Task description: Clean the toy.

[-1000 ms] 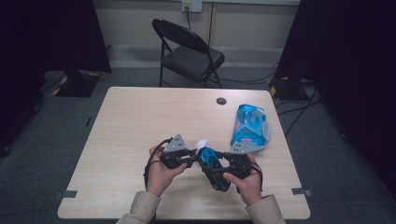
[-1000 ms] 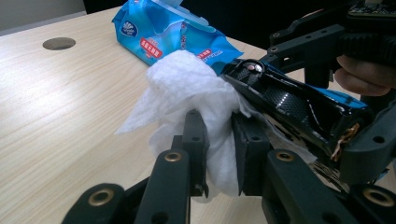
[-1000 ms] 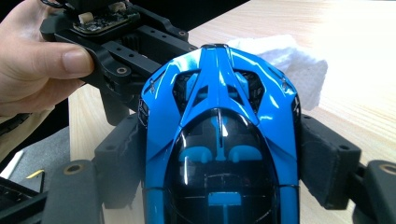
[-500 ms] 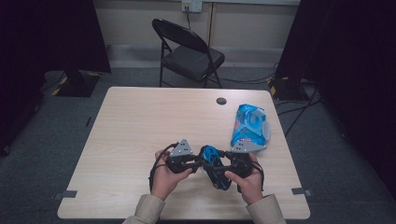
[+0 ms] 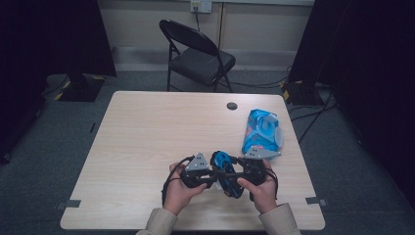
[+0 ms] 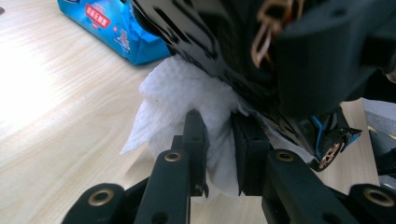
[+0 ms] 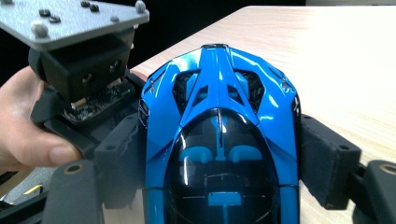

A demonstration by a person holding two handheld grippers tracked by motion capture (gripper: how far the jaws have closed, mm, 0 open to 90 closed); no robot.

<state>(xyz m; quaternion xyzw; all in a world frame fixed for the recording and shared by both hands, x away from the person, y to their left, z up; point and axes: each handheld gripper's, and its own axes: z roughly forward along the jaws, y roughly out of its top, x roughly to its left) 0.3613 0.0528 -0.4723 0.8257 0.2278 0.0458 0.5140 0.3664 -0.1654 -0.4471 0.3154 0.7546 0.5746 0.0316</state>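
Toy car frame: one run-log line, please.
right gripper: shut on toy car | left gripper: shut on white wipe, against car

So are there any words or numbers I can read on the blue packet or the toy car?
Blue packet: there is a red label with white characters and other print, but it is too blurred to read.
Blue toy car: no words or numbers show on the part held in the right hand-held gripper.
White paper towel, pinched in the left hand-held gripper: no print.
Table: nothing written.
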